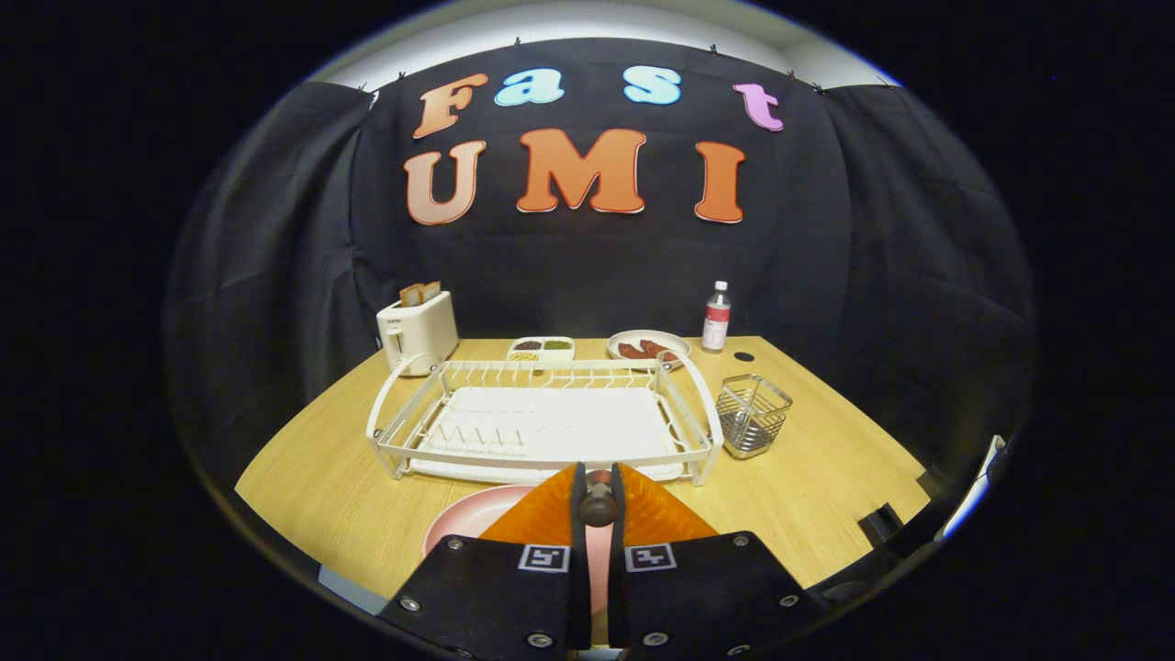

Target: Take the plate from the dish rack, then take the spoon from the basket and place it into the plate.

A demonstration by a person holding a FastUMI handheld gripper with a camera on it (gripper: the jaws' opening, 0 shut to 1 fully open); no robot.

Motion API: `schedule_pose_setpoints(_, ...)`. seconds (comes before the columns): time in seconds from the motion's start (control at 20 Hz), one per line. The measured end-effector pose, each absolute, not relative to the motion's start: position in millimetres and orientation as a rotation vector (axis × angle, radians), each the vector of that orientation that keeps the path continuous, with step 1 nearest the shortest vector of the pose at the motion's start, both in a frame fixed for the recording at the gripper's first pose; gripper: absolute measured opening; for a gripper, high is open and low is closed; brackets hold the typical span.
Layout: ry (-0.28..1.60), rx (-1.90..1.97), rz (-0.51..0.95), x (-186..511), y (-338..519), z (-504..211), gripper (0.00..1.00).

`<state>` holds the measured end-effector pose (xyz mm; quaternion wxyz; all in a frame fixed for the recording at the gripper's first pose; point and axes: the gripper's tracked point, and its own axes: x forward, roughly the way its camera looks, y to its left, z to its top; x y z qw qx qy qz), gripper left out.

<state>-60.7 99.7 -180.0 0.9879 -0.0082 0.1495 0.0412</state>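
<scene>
Between the orange fingers [551,514] of the claw [597,500]: a dark rounded spoon [598,508] end, pinched from both sides, jaws drawn narrow with just that piece in the gap. Held end-on, pointing forward, so bowl or handle cannot be told. Directly under the fingers, a pink plate [473,516] flat on the worktop [808,477], near edge, already out of the rack. Spoon hovering over the plate, probably for lowering straight down; contact with the plate not visible, hidden by the fingers. Judged step: placing the spoon, task near its end. Just beyond the plate, white dish rack [542,422], slots bare, set sideways across the worktop. Right of the rack, wire basket [753,415], well apart from the claw, nothing tall sticking out of it. Further back: toaster [418,330] with bread in the slots, small divided tray [542,348], dish of food [648,348], bottle [716,317]. Risk: spoon sliding off the rim if released too near the plate's edge.
</scene>
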Motion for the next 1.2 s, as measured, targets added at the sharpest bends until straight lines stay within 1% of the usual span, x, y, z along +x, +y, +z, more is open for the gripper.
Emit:
schedule_pose_setpoints(0.25,0.342,-0.014,0.159,-67,133,-210,0.08)
schedule_pose_setpoints(0.5,0.364,-0.023,0.205,-66,146,-236,0.08)
schedule_pose_setpoints(0.6,0.360,-0.038,0.211,-64,145,-238,0.09)
schedule_pose_setpoints(0.65,0.384,-0.052,0.211,-67,144,-243,0.11)
schedule_pose_setpoints(0.75,0.413,-0.053,0.204,-67,139,-251,0.23)
schedule_pose_setpoints(0.8,0.426,-0.048,0.195,-69,134,-254,0.36)
schedule_pose_setpoints(0.9,0.434,-0.038,0.179,-68,125,-252,0.58)
schedule_pose_setpoints(0.95,0.432,-0.039,0.171,-66,118,-250,0.63)
schedule_pose_setpoints(1.0,0.431,-0.042,0.162,-64,111,-248,0.72)
schedule_pose_setpoints(1.05,0.431,-0.044,0.151,-62,103,-245,0.77)
schedule_pose_setpoints(1.1,0.427,-0.042,0.140,-59,94,-240,0.86)
schedule_pose_setpoints(1.2,0.412,-0.034,0.124,-53,81,-230,0.97)
